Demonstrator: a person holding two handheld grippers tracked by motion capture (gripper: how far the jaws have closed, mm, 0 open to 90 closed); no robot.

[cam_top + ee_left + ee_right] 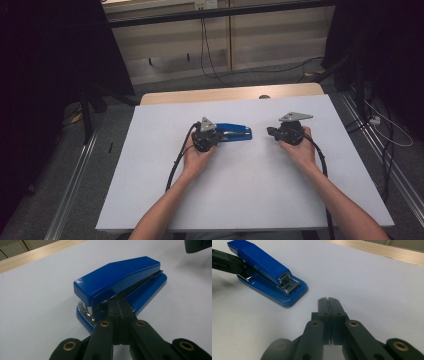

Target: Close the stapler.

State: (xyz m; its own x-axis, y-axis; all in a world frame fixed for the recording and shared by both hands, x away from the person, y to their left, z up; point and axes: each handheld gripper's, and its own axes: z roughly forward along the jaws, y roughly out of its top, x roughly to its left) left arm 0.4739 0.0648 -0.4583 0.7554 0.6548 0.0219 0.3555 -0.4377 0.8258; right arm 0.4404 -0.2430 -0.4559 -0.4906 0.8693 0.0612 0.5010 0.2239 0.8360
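Blue stapler (pixel 117 287) lies flat near the middle of the white table (pixel 250 190), no readable lettering on it. My left gripper (pixel 119 305) has its jaws pressed together, tips at the stapler's rear end. My right gripper (pixel 328 301), jaws likewise closed on nothing, rests apart from the stapler's mouth. Bare table lies all around, its edges far off.

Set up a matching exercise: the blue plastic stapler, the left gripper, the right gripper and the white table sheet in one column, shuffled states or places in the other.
1. blue plastic stapler
2. left gripper
3. right gripper
4. white table sheet

A. shut, apart from the stapler
B. covers the tabletop
C. lies flat, closed
D. shut, tips at the stapler's rear end

Pairs: 1-C, 2-D, 3-A, 4-B
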